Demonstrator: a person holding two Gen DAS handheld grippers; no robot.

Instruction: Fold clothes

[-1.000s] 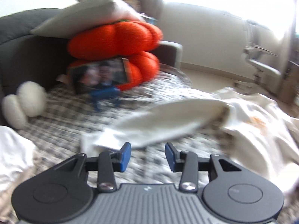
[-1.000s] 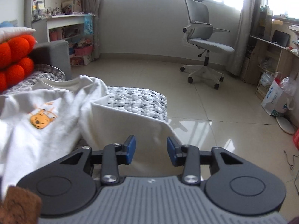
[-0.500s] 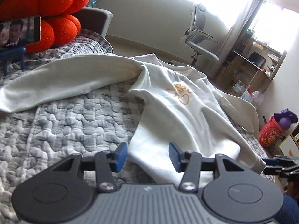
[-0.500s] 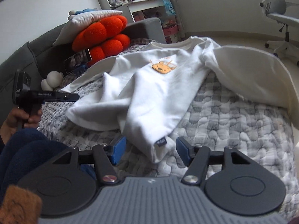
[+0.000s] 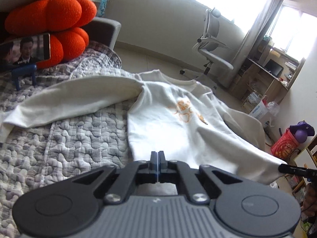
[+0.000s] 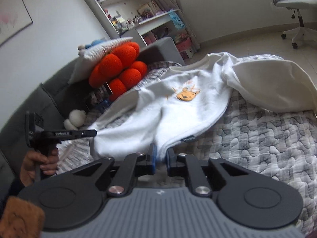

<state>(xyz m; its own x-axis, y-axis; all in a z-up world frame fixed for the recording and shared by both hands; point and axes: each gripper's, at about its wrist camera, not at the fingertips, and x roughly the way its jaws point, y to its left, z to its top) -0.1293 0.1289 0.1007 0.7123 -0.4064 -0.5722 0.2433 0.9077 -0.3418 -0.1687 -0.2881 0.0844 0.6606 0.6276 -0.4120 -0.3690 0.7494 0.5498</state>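
A white long-sleeved sweatshirt with an orange bear print lies spread face up on a grey quilted blanket, its sleeves out to both sides. My left gripper is shut on the near hem at one corner. From the right wrist its tip is seen pinching that corner of the sweatshirt. My right gripper is closing its jaws on the hem at the other corner, with white fabric bunched between the blue pads. Its tip shows at the hem's far right in the left wrist view.
Orange pumpkin cushions and a phone on a blue stand sit at the head of the grey sofa. A white plush lies by them. An office chair, a desk and a red bag stand on the floor beyond.
Both grippers were open and apart from the cloth. They have swung round to the sweatshirt's near hem and shut on its two corners, which now lift slightly.
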